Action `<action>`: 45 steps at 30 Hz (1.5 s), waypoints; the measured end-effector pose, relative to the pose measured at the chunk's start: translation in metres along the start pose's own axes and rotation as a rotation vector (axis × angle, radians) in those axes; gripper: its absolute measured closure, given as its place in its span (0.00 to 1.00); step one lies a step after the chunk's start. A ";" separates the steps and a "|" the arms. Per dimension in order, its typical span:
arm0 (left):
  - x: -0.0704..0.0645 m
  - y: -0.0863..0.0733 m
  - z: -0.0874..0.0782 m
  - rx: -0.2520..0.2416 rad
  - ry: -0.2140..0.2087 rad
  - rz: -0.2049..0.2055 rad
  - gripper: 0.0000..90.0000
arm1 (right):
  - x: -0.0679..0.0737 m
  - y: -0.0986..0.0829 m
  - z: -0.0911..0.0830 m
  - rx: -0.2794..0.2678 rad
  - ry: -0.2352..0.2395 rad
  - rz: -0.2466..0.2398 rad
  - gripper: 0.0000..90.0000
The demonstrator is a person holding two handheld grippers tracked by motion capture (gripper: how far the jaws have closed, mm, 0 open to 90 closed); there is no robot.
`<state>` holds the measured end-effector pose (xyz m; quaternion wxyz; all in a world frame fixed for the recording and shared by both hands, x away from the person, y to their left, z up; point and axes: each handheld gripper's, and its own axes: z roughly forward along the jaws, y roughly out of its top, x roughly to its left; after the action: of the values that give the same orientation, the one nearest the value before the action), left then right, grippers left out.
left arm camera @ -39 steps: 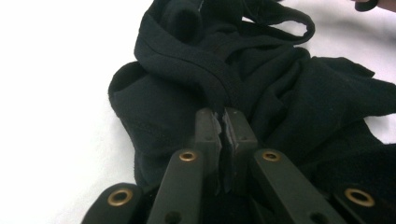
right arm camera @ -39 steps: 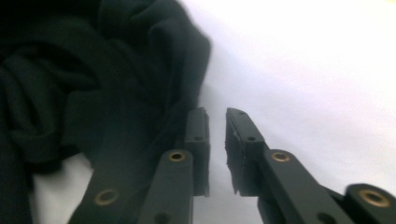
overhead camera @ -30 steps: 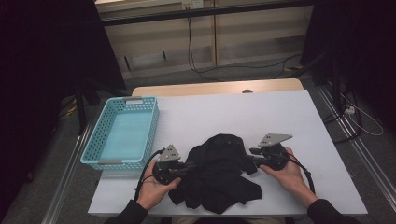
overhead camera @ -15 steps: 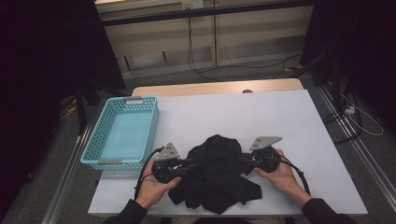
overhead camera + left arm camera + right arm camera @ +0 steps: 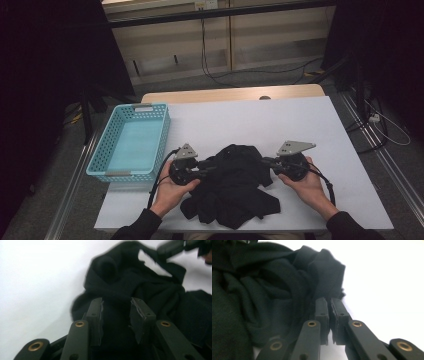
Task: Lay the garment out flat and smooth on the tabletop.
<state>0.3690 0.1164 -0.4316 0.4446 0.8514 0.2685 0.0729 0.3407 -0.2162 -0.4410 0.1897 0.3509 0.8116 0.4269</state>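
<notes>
Covering most of the high view, a white table (image 5: 300, 130) carries everything here, with a strip of bare wood showing along its far edge. A turquoise plastic basket (image 5: 131, 142) sits on the table's left side, its perforated walls upright and nothing visible inside it. Just right of the basket and close to the near edge lies a crumpled black garment (image 5: 232, 185), bunched into folds in the middle and spreading toward the person's body.

The left gripper (image 5: 206, 169), held in the person's left hand (image 5: 170, 187), meets the garment's left side. In the left gripper view its jaws stand partly apart, with dark cloth (image 5: 130, 287) lying between and beyond them; the pads are not pressed together on it.

The right gripper (image 5: 267, 162), held in the right hand (image 5: 307, 182), meets the garment's right edge. In the right gripper view its jaws are drawn nearly together, a thin gap left between the pads, and a thick fold of the cloth (image 5: 327, 272) sits right at their tips. Whether they actually pinch that fold cannot be told.
</notes>
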 end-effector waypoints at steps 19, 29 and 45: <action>-0.021 -0.007 0.011 0.133 -0.037 0.130 0.93 | -0.028 0.005 -0.051 -0.146 -0.151 0.070 0.96; -0.012 0.005 -0.008 0.022 -0.043 0.077 0.99 | -0.025 0.005 -0.049 -0.138 -0.135 0.060 0.96; -0.006 0.008 -0.018 -0.032 -0.027 0.031 0.89 | -0.025 0.005 -0.047 -0.134 -0.125 0.057 0.96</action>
<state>0.3610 0.1224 -0.4136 0.4608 0.8490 0.2482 0.0724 0.3307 -0.2589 -0.4103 0.2509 0.3865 0.7573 0.4628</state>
